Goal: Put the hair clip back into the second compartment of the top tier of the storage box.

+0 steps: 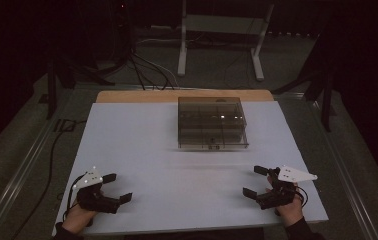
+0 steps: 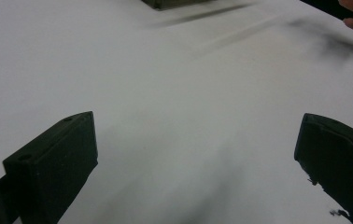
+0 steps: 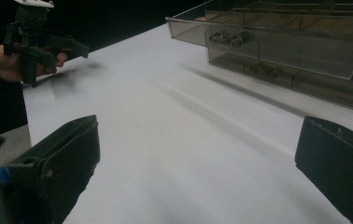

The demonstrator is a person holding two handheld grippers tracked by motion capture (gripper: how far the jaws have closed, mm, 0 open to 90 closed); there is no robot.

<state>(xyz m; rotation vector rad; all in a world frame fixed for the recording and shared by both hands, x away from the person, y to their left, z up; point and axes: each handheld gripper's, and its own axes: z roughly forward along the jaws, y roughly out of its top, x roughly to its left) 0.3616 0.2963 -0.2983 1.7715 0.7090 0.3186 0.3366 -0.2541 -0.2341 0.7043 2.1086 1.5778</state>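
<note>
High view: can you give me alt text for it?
A clear compartment box sits at the far middle of a white table. Near the front edge, the left tool and right tool rest open, one in each hand, both empty.

high view overhead facing forward, gripper views low, sharing white table [image 1: 187, 165]

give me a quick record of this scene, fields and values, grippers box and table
surface: white table
box: clear smoky plastic box with compartments, at the far middle of the table, lying flat
box contents: small dark metal parts in some compartments, too small to identify
left hand-held gripper: near left corner, jaws wide apart, holding nothing
right hand-held gripper: near right corner, jaws wide apart, holding nothing
contact: neither hand-held gripper touches the box
between grippers and box: bare table
</note>
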